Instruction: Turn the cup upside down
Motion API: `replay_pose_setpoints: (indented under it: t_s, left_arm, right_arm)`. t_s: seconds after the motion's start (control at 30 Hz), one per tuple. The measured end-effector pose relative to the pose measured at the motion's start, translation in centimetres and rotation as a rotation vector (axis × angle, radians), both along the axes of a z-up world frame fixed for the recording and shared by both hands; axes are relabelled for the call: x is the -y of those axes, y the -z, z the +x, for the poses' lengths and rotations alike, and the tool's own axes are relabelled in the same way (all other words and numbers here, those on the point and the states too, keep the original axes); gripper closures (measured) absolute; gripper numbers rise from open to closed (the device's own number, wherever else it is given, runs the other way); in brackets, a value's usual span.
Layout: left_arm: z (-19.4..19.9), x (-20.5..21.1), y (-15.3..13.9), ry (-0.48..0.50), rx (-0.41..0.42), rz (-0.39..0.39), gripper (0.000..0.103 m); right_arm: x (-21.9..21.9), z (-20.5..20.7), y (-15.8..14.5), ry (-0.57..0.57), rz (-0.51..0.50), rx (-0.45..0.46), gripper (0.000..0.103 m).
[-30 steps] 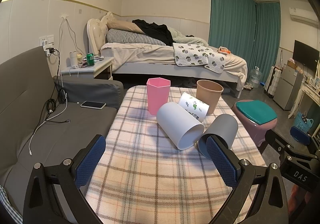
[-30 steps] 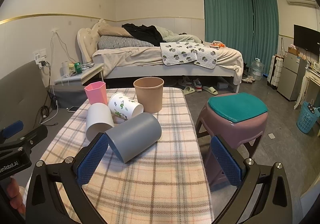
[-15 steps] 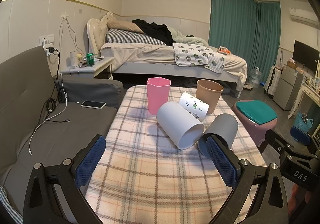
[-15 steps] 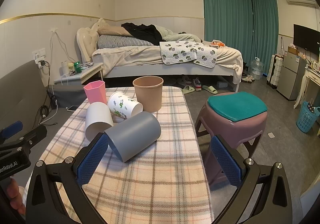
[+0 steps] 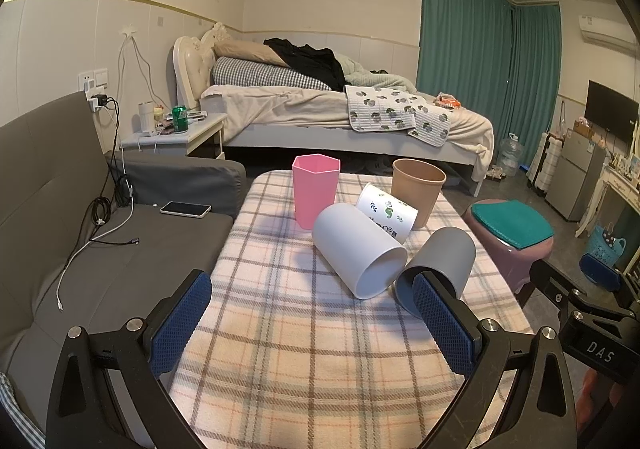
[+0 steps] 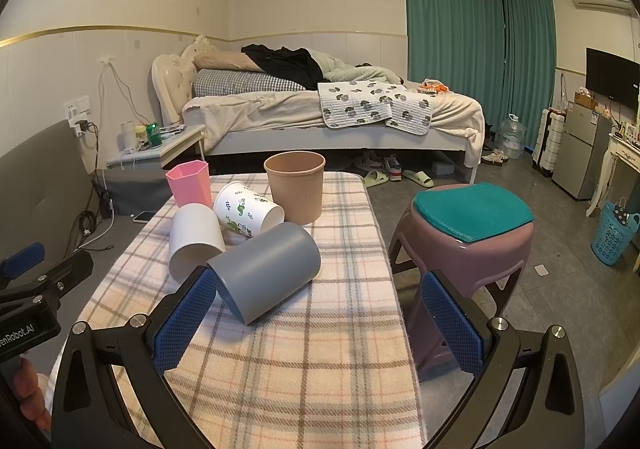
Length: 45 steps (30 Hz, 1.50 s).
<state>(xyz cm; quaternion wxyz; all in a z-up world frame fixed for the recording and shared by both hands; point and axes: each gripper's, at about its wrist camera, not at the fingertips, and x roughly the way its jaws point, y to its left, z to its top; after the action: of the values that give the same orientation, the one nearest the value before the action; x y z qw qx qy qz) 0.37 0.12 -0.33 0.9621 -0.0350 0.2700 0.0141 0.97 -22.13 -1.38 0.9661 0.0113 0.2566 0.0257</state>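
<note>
On the plaid-covered bench, going left to right, a pink cup stands upright, a white cup lies on its side, a leaf-printed paper cup lies tipped behind it, its lower side hidden, a brown cup stands upright, and a grey cup lies on its side. The left tongs gape wide, holding nothing; their right pad covers part of the grey cup's mouth at 2 o'clock. The right tongs are likewise wide and empty, the grey cup at 11 o'clock beside the left pad.
</note>
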Motion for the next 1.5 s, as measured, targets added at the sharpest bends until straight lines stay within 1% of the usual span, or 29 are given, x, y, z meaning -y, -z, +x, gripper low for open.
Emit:
replay_pose_setpoints:
  t_s: [0.27,0.5,0.67,0.8,0.9,1.03,1.13,1.23,1.33,1.4,1.5]
  left_arm:
    - [0.0,0.0,0.0,-0.001,-0.001,-0.001,0.000]
    - [0.1,0.2,0.3,0.001,-0.005,-0.004,0.000]
    - [0.9,-0.1,0.3,0.021,-0.016,-0.035,0.000]
    - [2.0,-0.3,-0.5,0.045,-0.008,-0.022,0.000]
    - [3.1,-0.8,-1.0,0.041,-0.011,-0.011,0.000]
    - [4.6,-1.7,-0.9,0.026,-0.033,0.002,0.000]
    - [5.3,-2.4,-0.2,0.026,-0.053,-0.012,0.000]
    - [5.9,-2.8,0.9,0.027,-0.084,-0.009,0.000]
    - [6.3,-3.0,1.9,0.024,-0.102,-0.005,0.000]
    - [6.7,-3.3,2.3,0.024,-0.118,-0.012,0.000]
    - [7.0,-3.7,2.9,0.024,-0.138,-0.033,0.000]
  right_arm:
    - [0.0,-0.2,0.1,-0.002,-0.007,0.002,0.000]
    - [-0.4,-0.1,0.0,0.008,-0.025,-0.016,0.000]
    - [-1.0,0.0,-0.4,0.017,-0.045,-0.040,0.000]
    - [-1.3,0.7,-1.0,0.031,-0.025,-0.073,0.000]
    - [-1.4,2.1,-1.7,0.053,0.001,-0.099,0.000]
    - [-2.4,5.4,-2.1,0.074,0.023,-0.185,0.000]
    - [-2.9,8.3,-1.4,0.095,0.062,-0.266,0.000]
    - [-3.4,11.3,0.1,0.124,0.101,-0.358,0.000]
    - [-3.6,13.4,1.8,0.144,0.132,-0.432,0.000]
    - [-3.9,14.3,2.8,0.151,0.140,-0.467,0.002]
    - [-4.2,15.1,3.6,0.160,0.140,-0.496,0.004]
